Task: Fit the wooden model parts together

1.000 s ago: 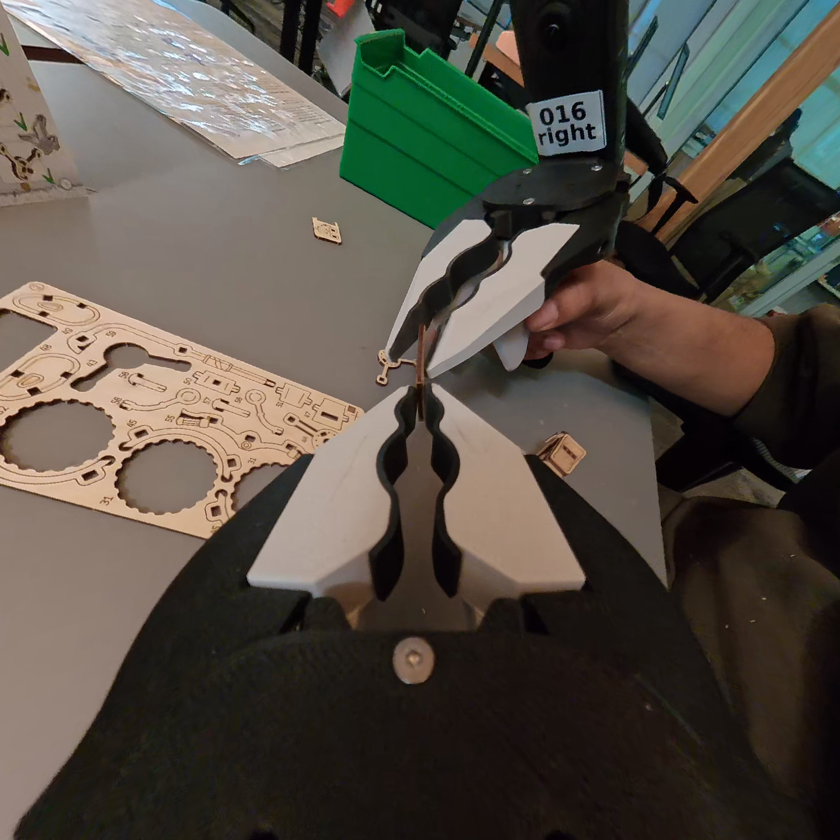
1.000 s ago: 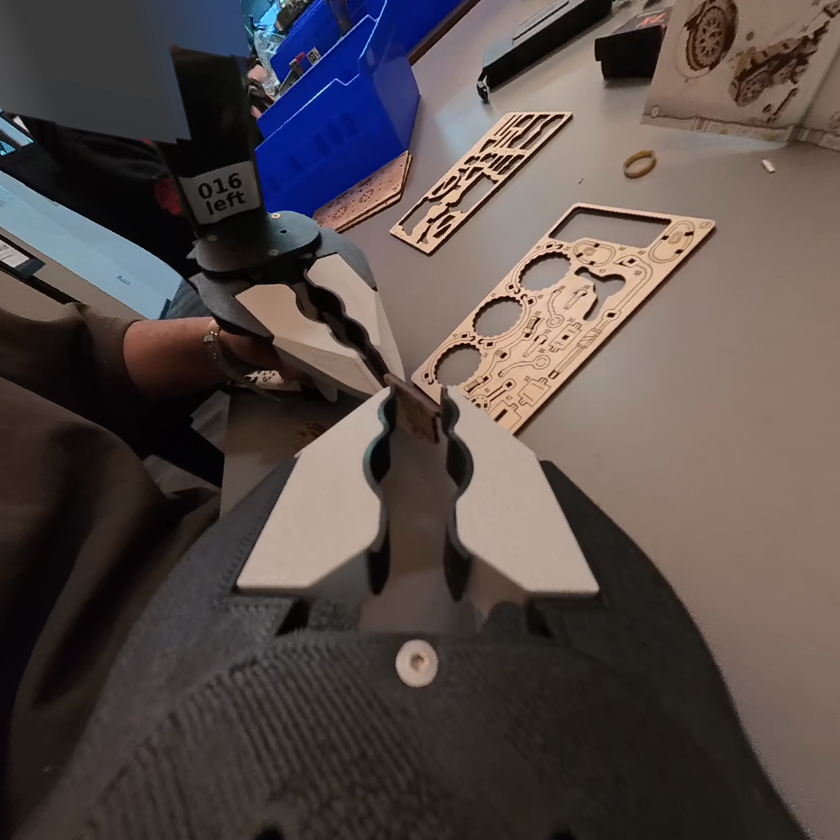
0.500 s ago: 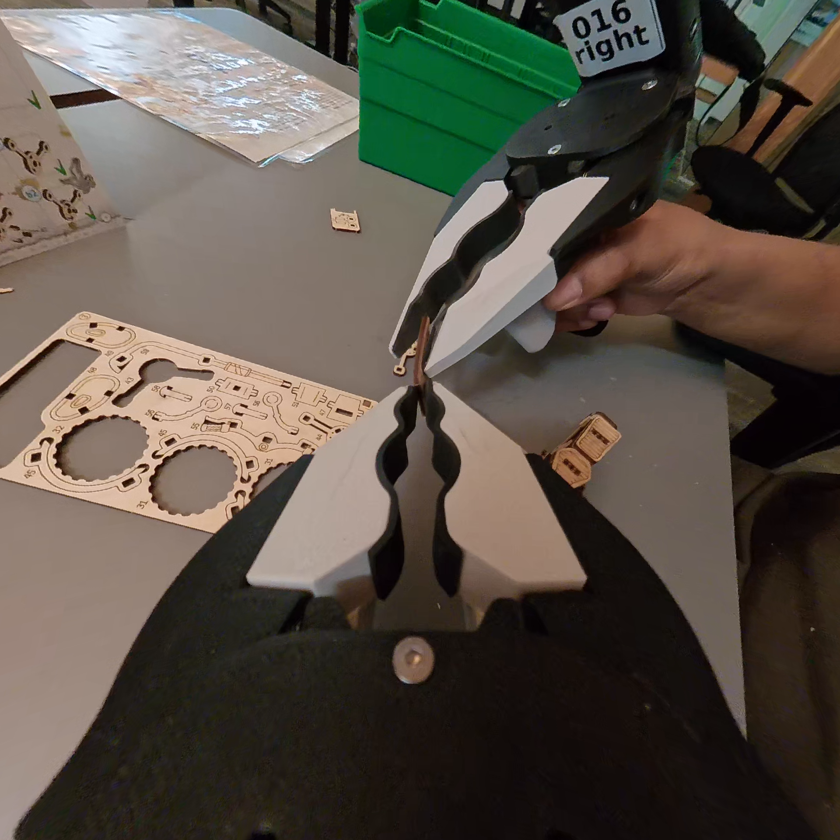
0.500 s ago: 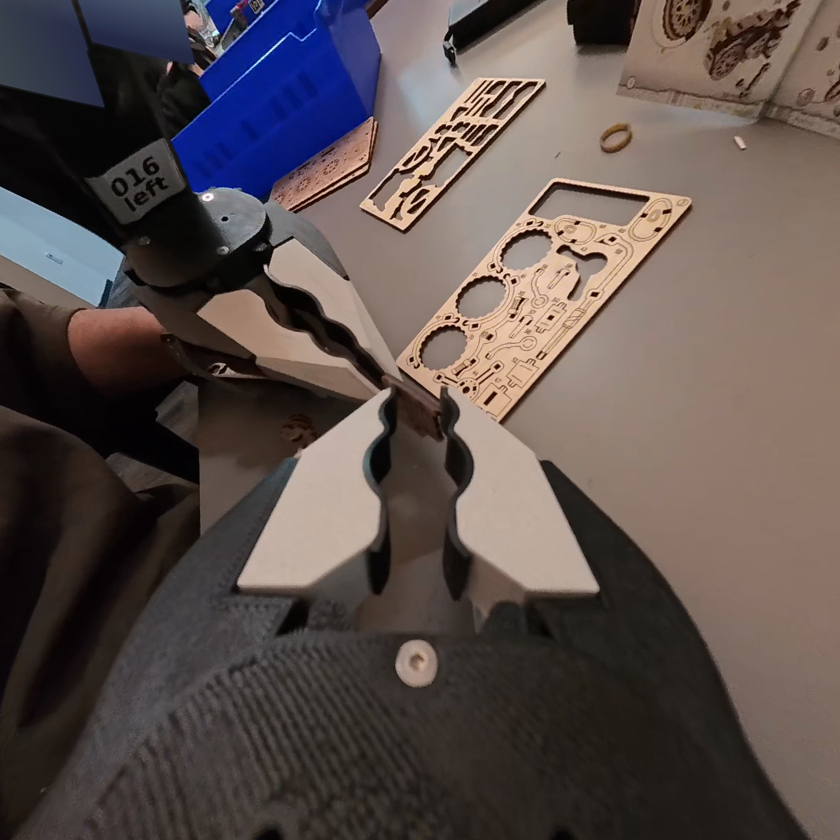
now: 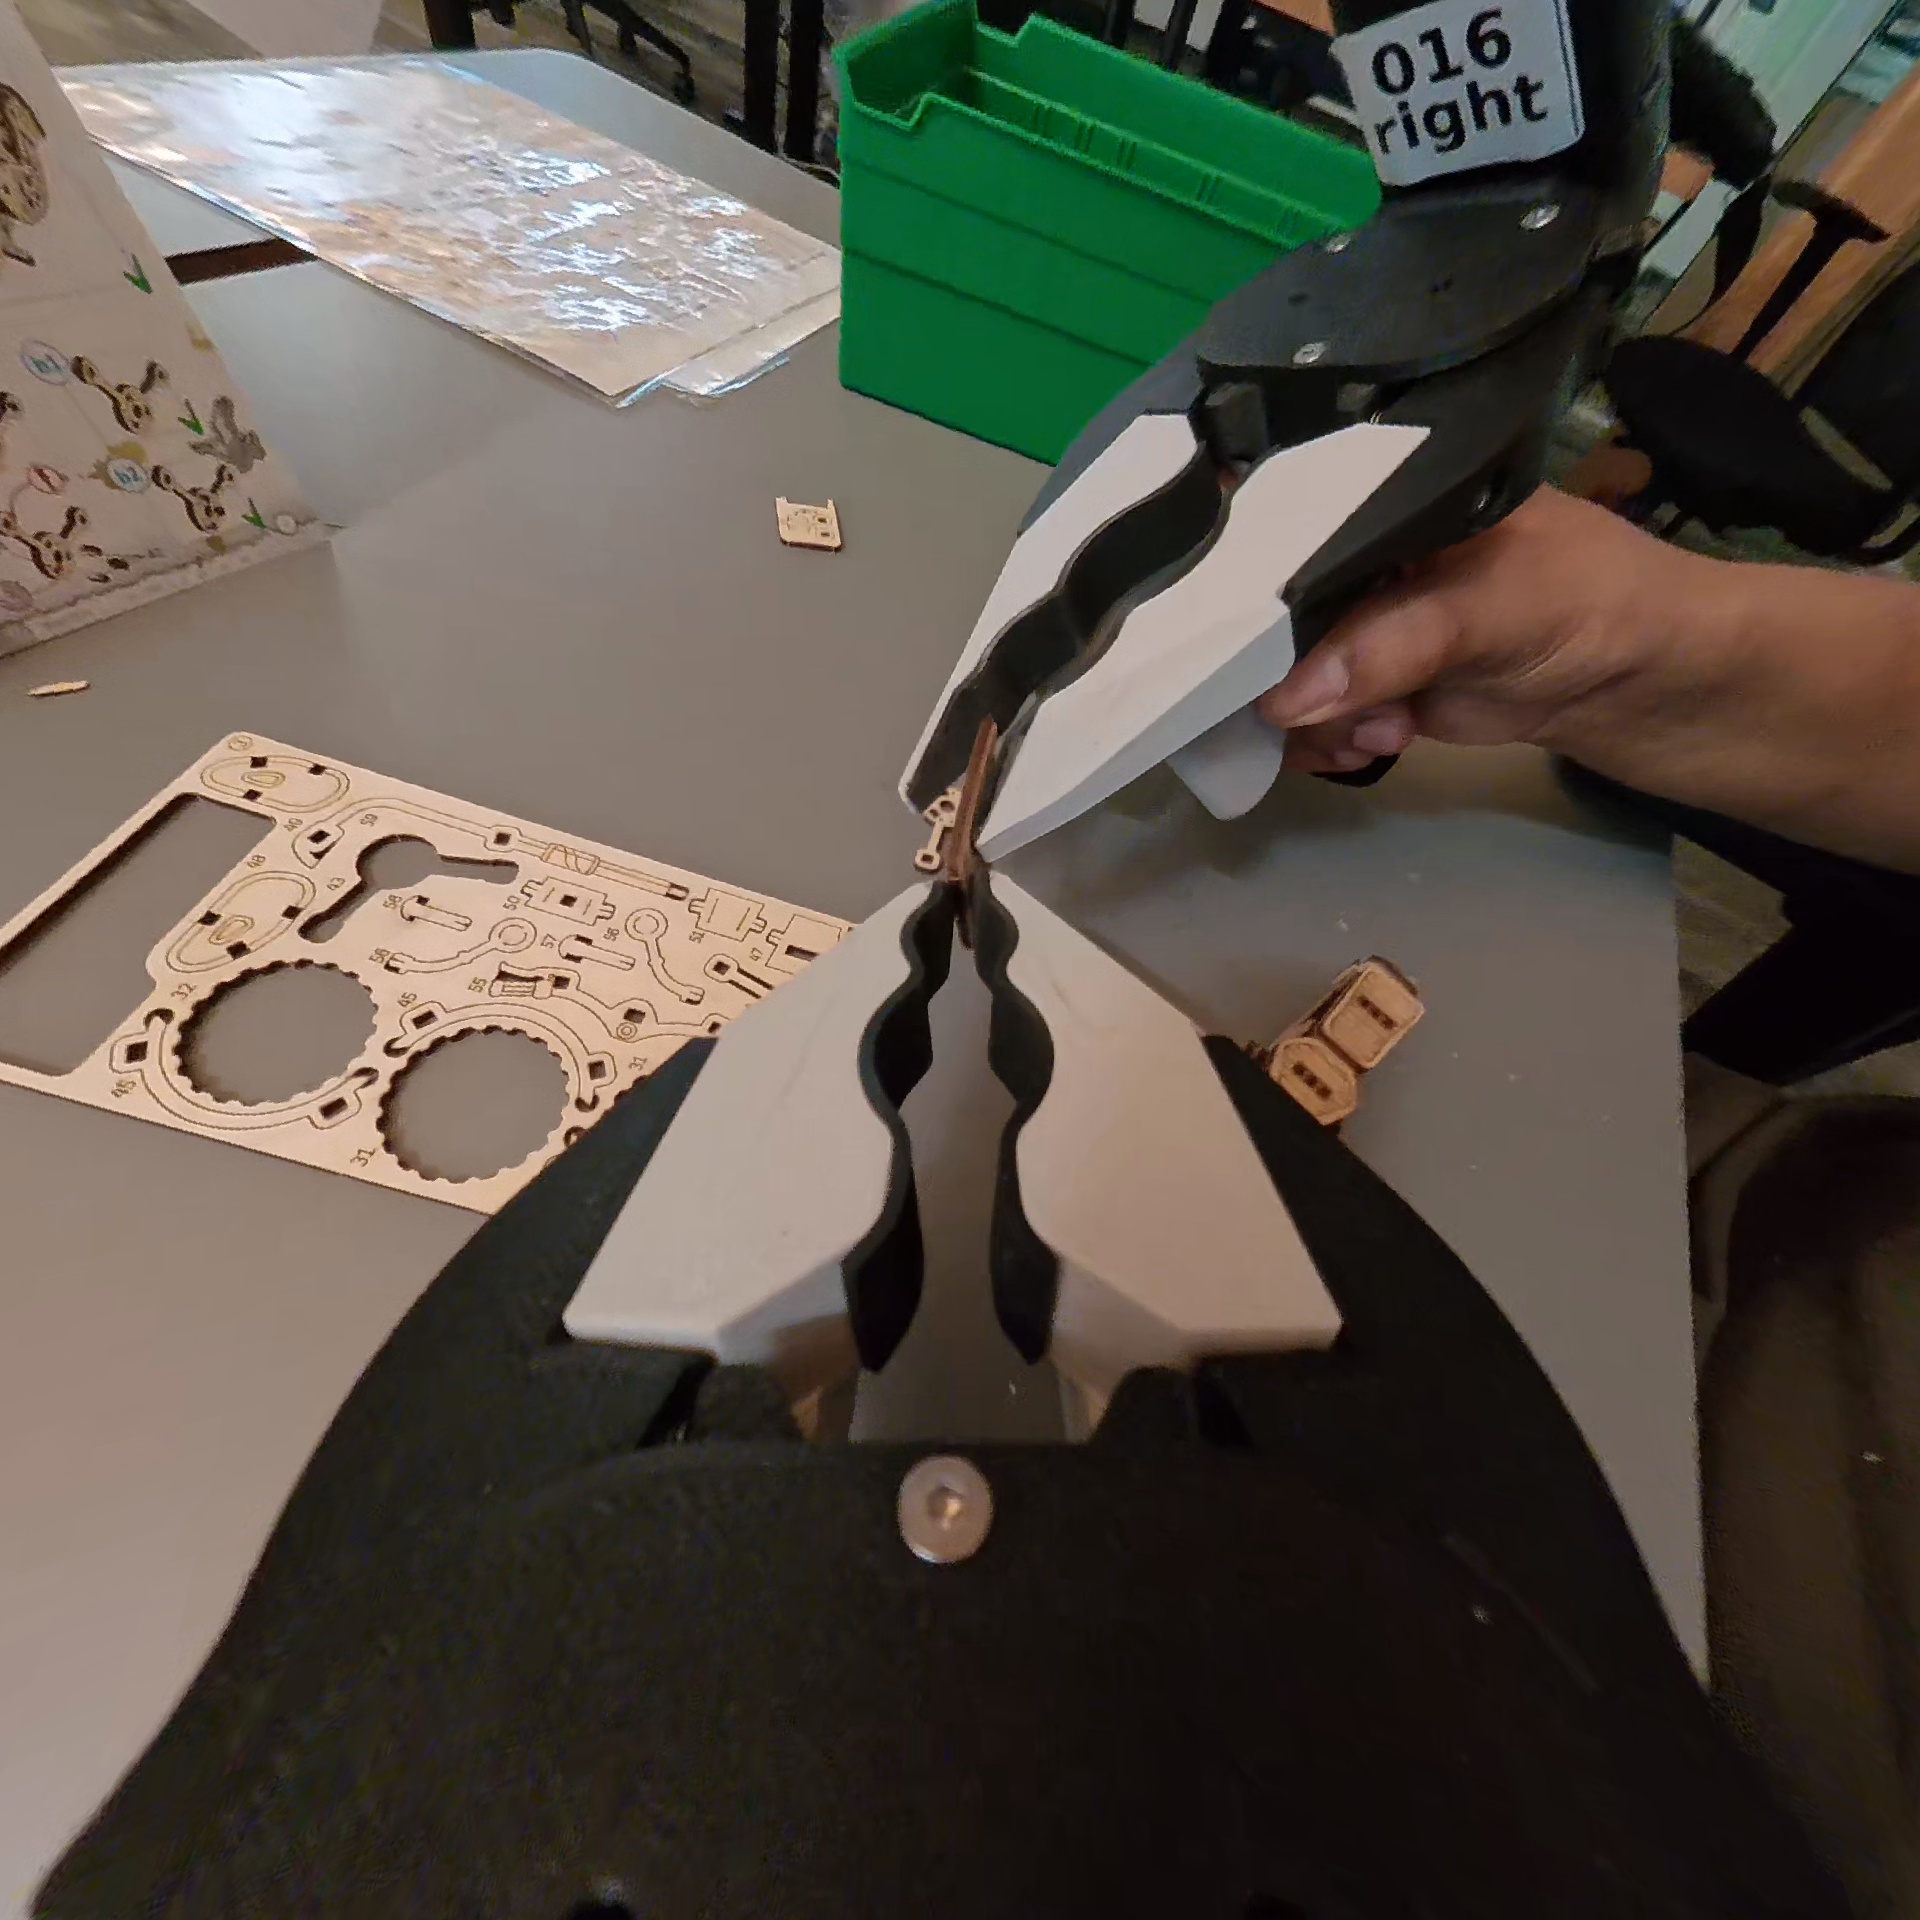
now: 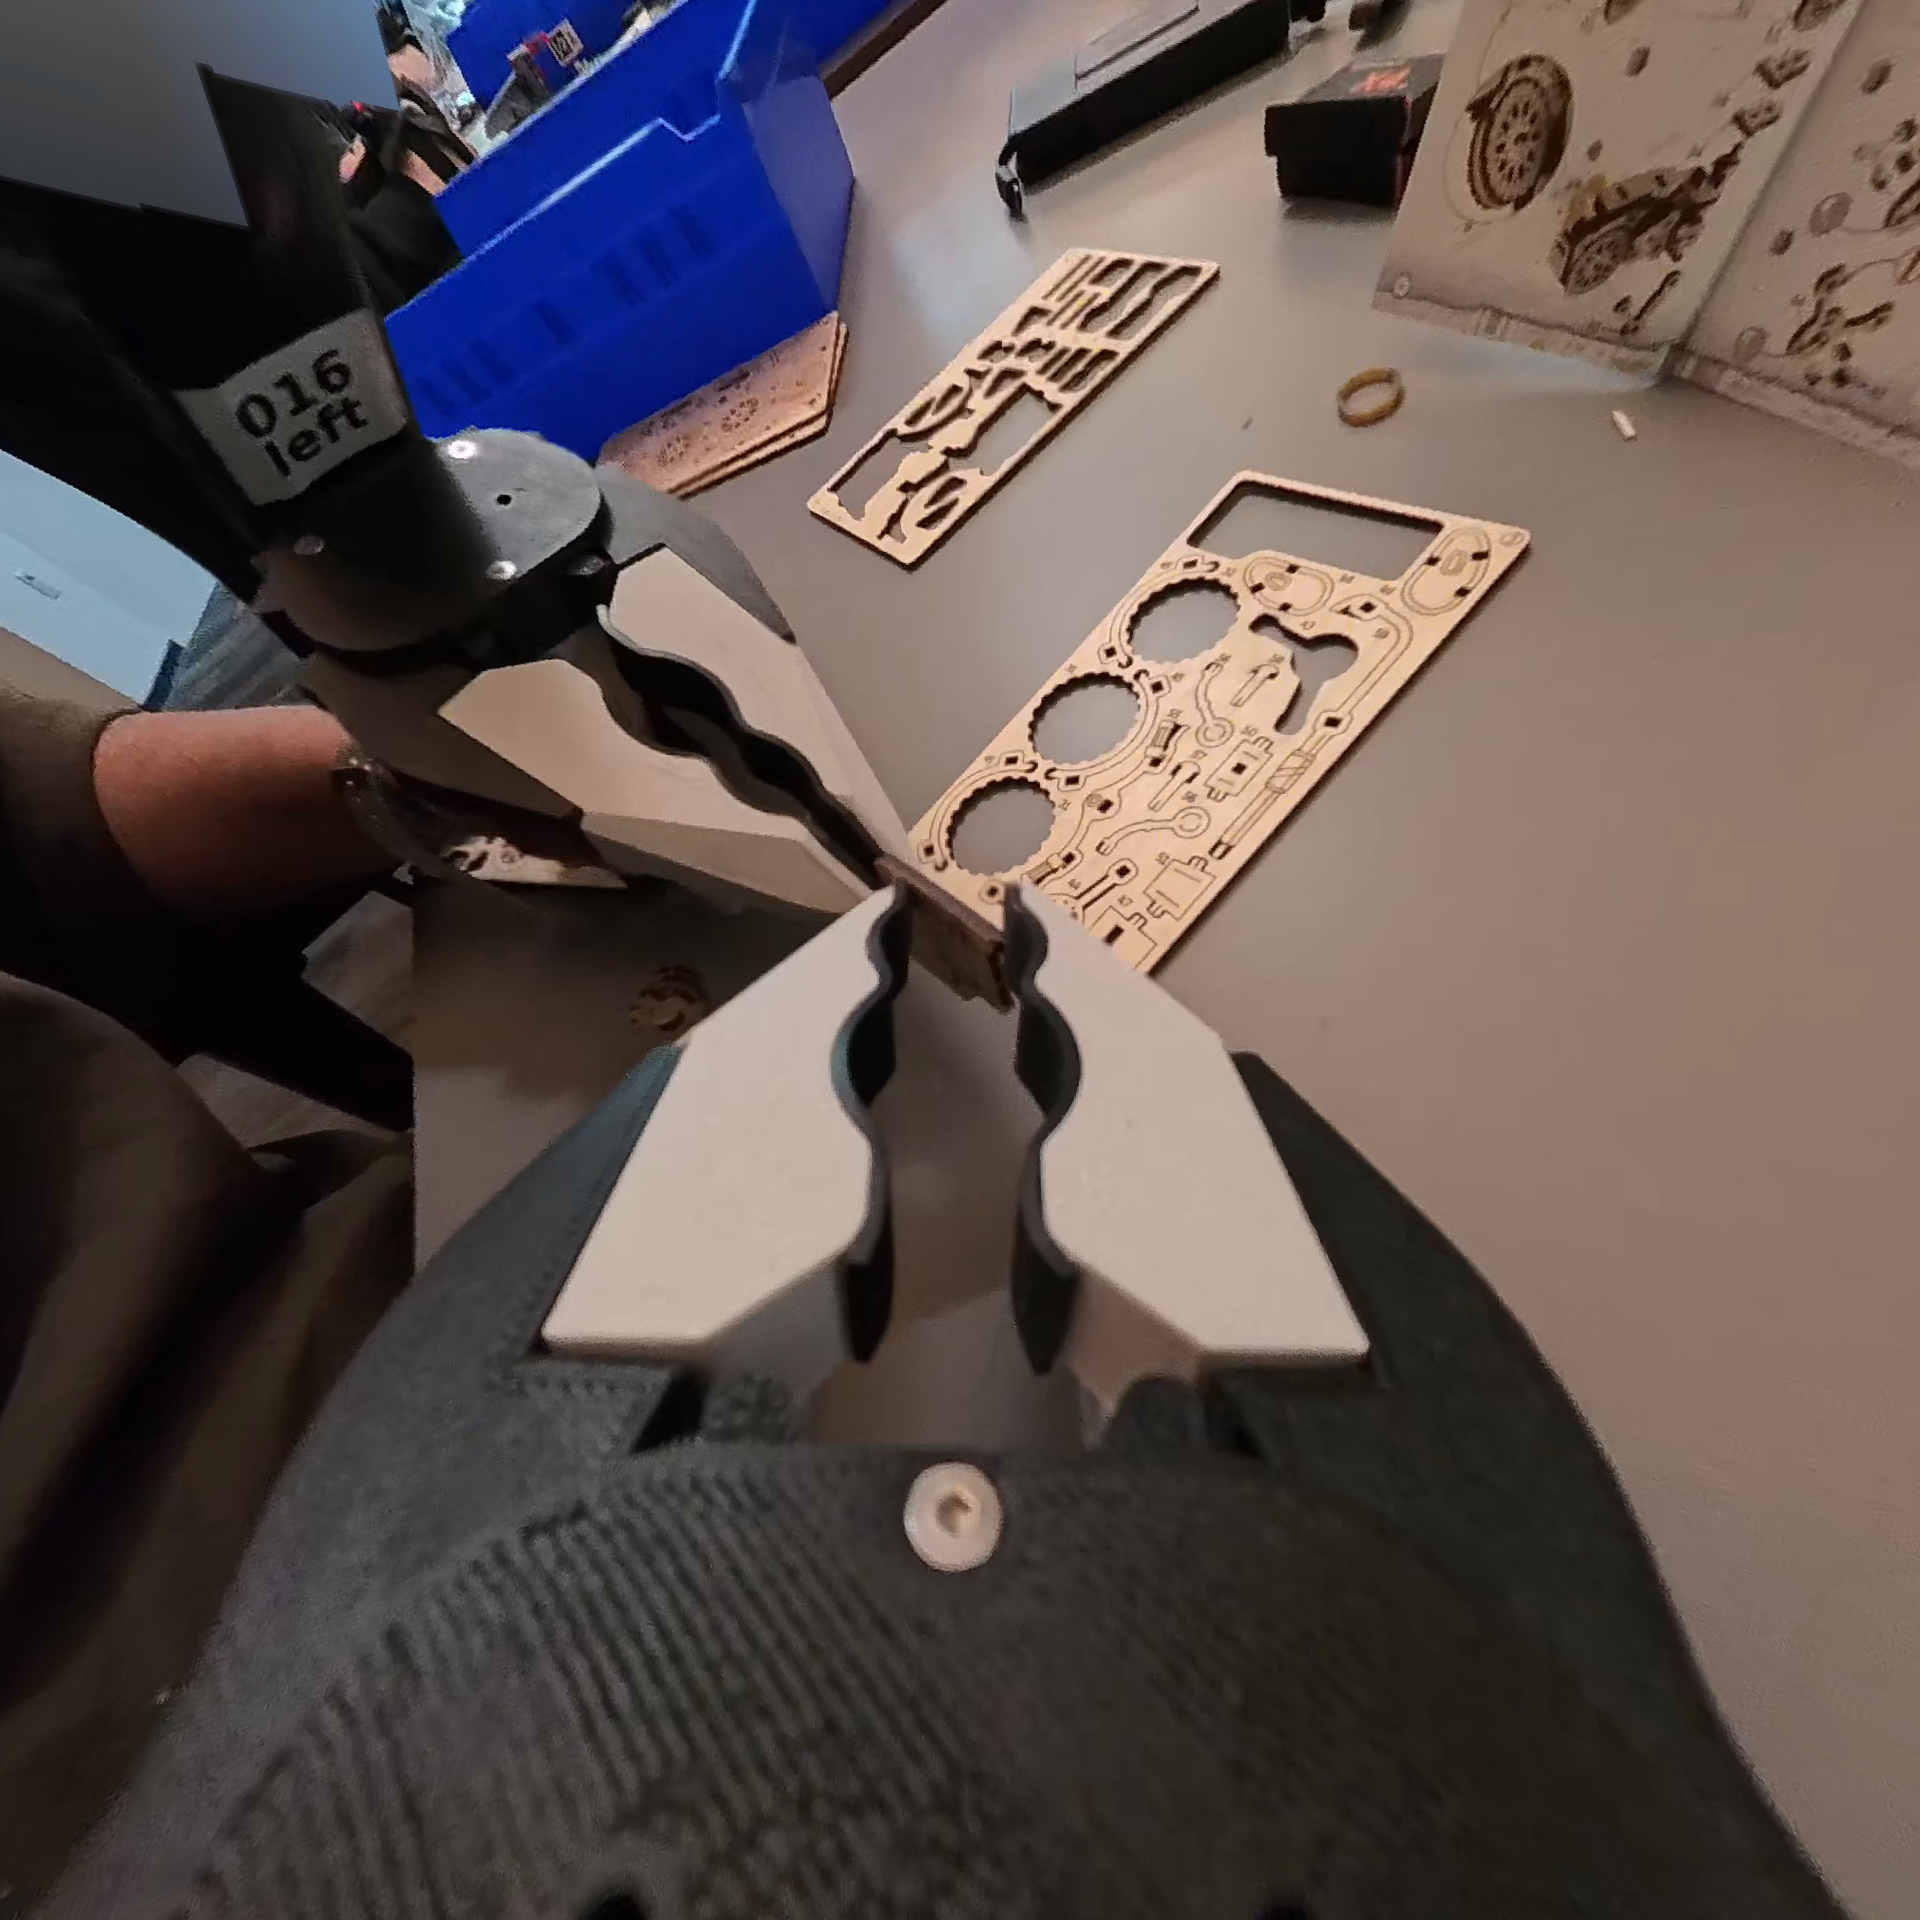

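Note:
My left gripper [image 5: 961,906] is shut on the lower end of a small thin wooden part [image 5: 966,914], held above the grey table [image 5: 623,644]. My right gripper [image 5: 961,805] comes in from the upper right, shut on a thin wooden part [image 5: 977,779] seen edge-on. The two sets of tips nearly touch and the wood meets between them. In the right wrist view my right gripper [image 6: 951,914] clamps a small brown plate [image 6: 951,940] across its width, and the left gripper [image 6: 873,873] meets it from the left. I cannot tell if it is one part or two.
A cut-out wooden sheet [image 5: 343,987] lies left of the grippers. Small assembled wooden blocks [image 5: 1340,1029] sit near the table's right edge. A green bin [image 5: 1039,260] stands behind, with a loose piece [image 5: 808,523] near it. A blue bin [image 6: 644,260] and another sheet [image 6: 1018,395] are nearby.
Both grippers have kept their grip with tips together. The right gripper now looms larger and higher in the left view; both views have tilted and shifted slightly over the table.

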Motion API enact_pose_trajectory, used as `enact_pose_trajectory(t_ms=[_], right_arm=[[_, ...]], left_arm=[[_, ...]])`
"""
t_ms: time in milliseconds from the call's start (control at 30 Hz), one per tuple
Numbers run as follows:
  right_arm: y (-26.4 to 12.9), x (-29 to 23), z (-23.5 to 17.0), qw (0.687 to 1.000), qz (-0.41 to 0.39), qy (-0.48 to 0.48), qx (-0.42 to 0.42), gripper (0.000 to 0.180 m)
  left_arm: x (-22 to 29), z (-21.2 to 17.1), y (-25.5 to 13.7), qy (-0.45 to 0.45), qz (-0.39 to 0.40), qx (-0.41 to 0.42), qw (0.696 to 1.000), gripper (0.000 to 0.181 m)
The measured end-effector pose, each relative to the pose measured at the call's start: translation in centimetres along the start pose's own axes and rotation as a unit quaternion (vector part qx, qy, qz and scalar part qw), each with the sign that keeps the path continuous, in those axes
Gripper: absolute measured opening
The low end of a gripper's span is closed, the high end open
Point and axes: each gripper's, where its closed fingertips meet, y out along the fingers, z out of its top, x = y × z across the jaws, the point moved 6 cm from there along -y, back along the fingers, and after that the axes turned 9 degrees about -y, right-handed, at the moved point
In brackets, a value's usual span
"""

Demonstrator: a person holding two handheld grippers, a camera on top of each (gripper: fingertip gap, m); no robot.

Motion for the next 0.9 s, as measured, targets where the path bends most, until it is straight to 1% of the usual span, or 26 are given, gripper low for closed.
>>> enact_pose_trajectory(t_ms=[33,100,167,233,333,433,533,600,700,900], right_arm=[[-0.1,0.0,0.1,1.000,0.004,0.002,0.003,0.016],[-0.2,-0.1,0.3,1.000,0.019,0.012,0.013,0.019],[-0.6,-0.4,0.2,0.998,0.046,0.032,0.024,0.029],[-1.0,-0.4,-0.1,0.996,0.062,0.048,0.034,0.034],[-1.4,-0.3,-0.7,0.995,0.074,0.059,0.041,0.034],[-1.5,-0.4,-0.8,0.991,0.097,0.076,0.054,0.026],[-1.5,-0.7,-0.7,0.983,0.133,0.101,0.076,0.007],[-1.6,-0.9,-0.5,0.977,0.155,0.117,0.092,0.000],[-1.7,-0.9,-0.3,0.974,0.157,0.126,0.102,0.000],[-1.9,-0.5,-0.1,0.977,0.127,0.129,0.113,0.000]], left_arm=[[0.0,0.1,-0.1,-0.012,-0.011,0.002,1.000,0.001],[0.0,0.2,-0.3,-0.060,-0.049,0.010,0.997,0.001],[0.0,0.2,-0.3,-0.102,-0.080,0.015,0.991,0.001],[-0.1,0.3,-0.4,-0.130,-0.106,0.021,0.986,0.001],[-0.2,0.4,-0.6,-0.163,-0.139,0.030,0.976,0.000],[0.1,0.5,-0.6,-0.192,-0.182,0.033,0.964,0.000],[0.1,0.6,-0.6,-0.229,-0.211,0.043,0.949,0.000],[0.1,0.7,-0.7,-0.242,-0.226,0.051,0.942,0.001],[-0.1,0.7,-0.7,-0.258,-0.231,0.063,0.936,0.001],[-0.5,0.9,-0.8,-0.251,-0.191,0.086,0.945,0.009]])
